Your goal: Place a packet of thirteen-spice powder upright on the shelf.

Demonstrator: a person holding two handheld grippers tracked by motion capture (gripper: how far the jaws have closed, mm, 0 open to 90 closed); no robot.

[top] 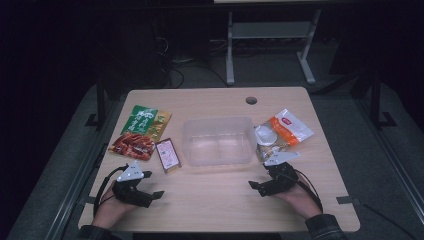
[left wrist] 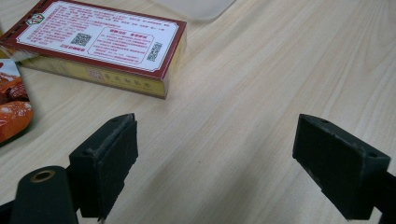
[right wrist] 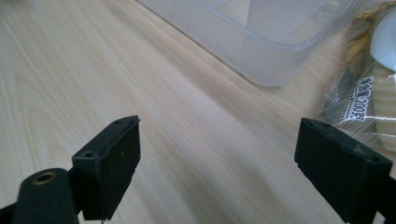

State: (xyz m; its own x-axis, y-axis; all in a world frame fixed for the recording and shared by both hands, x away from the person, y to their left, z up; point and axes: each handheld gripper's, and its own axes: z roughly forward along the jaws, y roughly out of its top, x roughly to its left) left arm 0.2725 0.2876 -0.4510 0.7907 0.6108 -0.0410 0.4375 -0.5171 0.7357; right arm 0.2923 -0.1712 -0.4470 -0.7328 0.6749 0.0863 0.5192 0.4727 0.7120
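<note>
Jaws of both grippers stood spread, matte black blocks gripping nothing above the pale wood-grain table (top: pixel 215 195). From the left gripper (top: pixel 145 192), a flat cardboard box (top: pixel 168 154) lay at one o'clock. From the right gripper (top: pixel 262 187), a clear plastic tub (top: pixel 217 141) sat at eleven, a crinkly snack bag (top: pixel 285 131) at one.

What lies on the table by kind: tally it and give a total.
Clear plastic container: 1
Small red-and-yellow box: 1
Snack pouches: 3 — green-and-red pouch, orange-and-white pouch, clear pouch with white disc
Total: 5
</note>
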